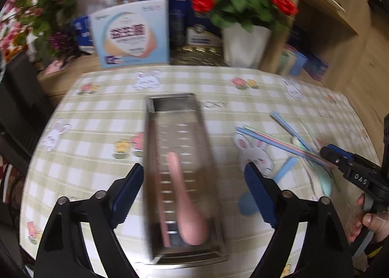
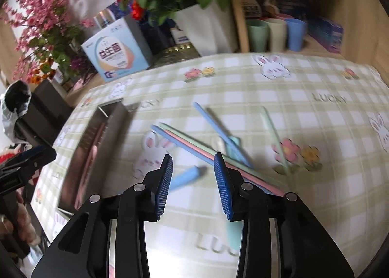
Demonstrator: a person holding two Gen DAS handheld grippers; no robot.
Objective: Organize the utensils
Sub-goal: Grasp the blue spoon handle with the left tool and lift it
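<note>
- Left wrist view: left gripper (image 1: 194, 185) spread wide, empty — metal tray (image 1: 214, 236) at centre holds a pink spoon (image 1: 190, 214).
- Right gripper (image 2: 193, 180) parted, empty — chopsticks (image 2: 194, 145) loose mid-frame on the tablecloth (image 2: 316, 192).

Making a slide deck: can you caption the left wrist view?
Open left gripper over metal tray holding a pink spoon.

Two hand-held grippers poised, both with jaws apart.

The left gripper (image 1: 194, 195) points forward with its blue-padded fingers (image 1: 128, 190) spread wide and nothing between them. The right gripper (image 2: 193, 180) is angled down, its ribbed blue pads (image 2: 164, 185) parted by a narrower gap, holding nothing. A bare hand (image 1: 367, 222) grips the right tool's handle, fingers curled round the trigger.
</note>
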